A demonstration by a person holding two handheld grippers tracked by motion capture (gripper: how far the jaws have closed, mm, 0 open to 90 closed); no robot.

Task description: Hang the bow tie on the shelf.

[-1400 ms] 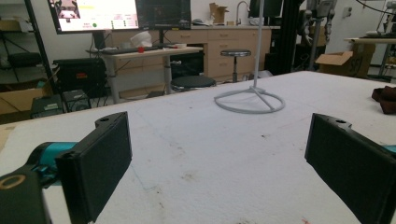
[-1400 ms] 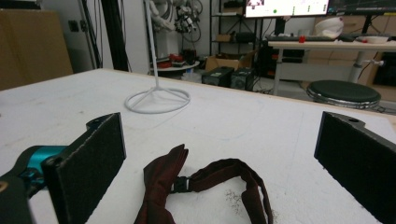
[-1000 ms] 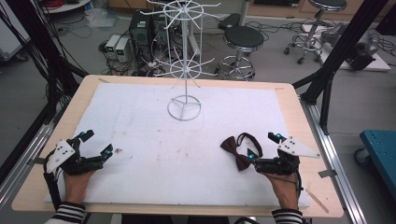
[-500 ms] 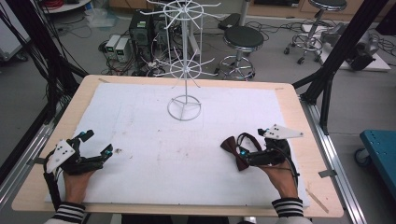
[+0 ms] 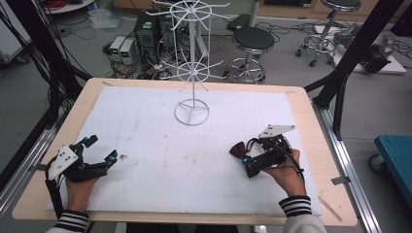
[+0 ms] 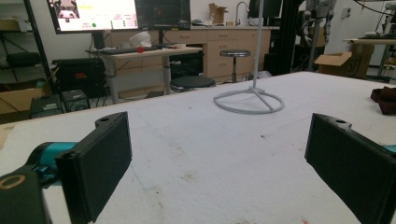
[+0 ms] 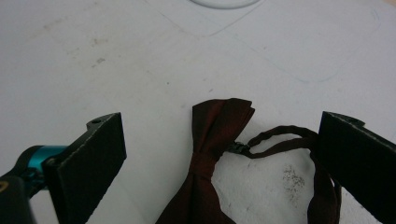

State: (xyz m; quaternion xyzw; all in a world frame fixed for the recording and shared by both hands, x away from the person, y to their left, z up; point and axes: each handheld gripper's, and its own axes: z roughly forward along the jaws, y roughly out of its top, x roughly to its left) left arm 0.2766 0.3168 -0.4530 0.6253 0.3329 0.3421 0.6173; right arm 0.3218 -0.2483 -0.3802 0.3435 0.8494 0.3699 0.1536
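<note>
High view: one bow tie [image 5: 241, 156], two grippers.

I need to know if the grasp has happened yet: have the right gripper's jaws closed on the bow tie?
No, in the right gripper view the right gripper stands wide open, its jaws on either side of the dark red bow tie.

High view overhead facing forward, gripper views low near table; shared wire stand [image 5: 192, 73]

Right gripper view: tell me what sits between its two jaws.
The dark red bow tie lies on the white mat between the open jaws of the right gripper, its strap looping toward the right-hand jaw.
</note>
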